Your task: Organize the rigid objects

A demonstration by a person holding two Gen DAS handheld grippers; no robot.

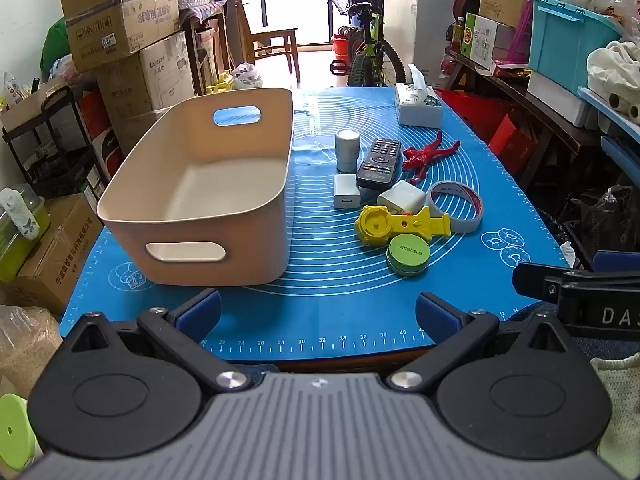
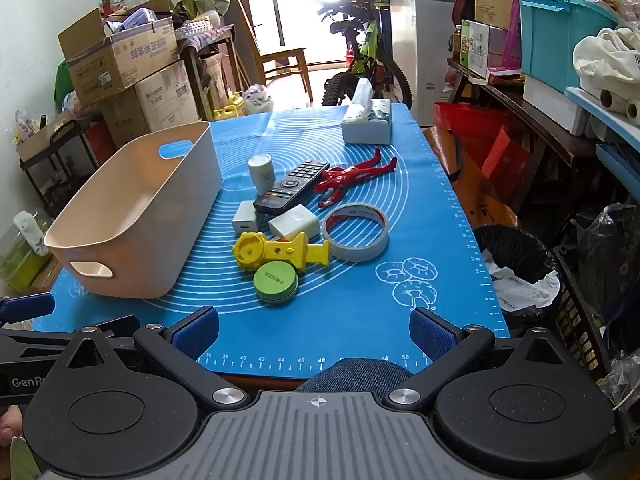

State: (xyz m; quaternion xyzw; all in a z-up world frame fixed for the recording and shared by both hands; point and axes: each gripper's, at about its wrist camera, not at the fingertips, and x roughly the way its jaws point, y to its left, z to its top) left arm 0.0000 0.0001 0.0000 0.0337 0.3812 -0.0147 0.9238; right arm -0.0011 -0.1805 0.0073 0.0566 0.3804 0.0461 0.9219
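An empty beige bin (image 1: 208, 188) (image 2: 136, 216) stands on the left of the blue mat (image 1: 332, 280) (image 2: 304, 312). To its right lie a green round tin (image 1: 407, 255) (image 2: 276, 282), a yellow toy (image 1: 396, 225) (image 2: 280, 254), a tape roll (image 1: 458, 206) (image 2: 356, 232), two white chargers (image 1: 346, 191) (image 2: 295, 220), a black remote (image 1: 379, 162) (image 2: 292, 192), a white cylinder (image 1: 347, 149) (image 2: 261, 172) and a red figure (image 1: 426, 156) (image 2: 352, 178). My left gripper (image 1: 318, 312) and right gripper (image 2: 314, 330) are open and empty above the mat's near edge.
A tissue box (image 1: 418, 106) (image 2: 368, 122) stands at the mat's far end. Cardboard boxes (image 1: 120, 24) are stacked to the left, a bicycle (image 1: 370, 48) stands behind, shelves (image 2: 560, 92) and a bin bag (image 2: 516, 276) are on the right.
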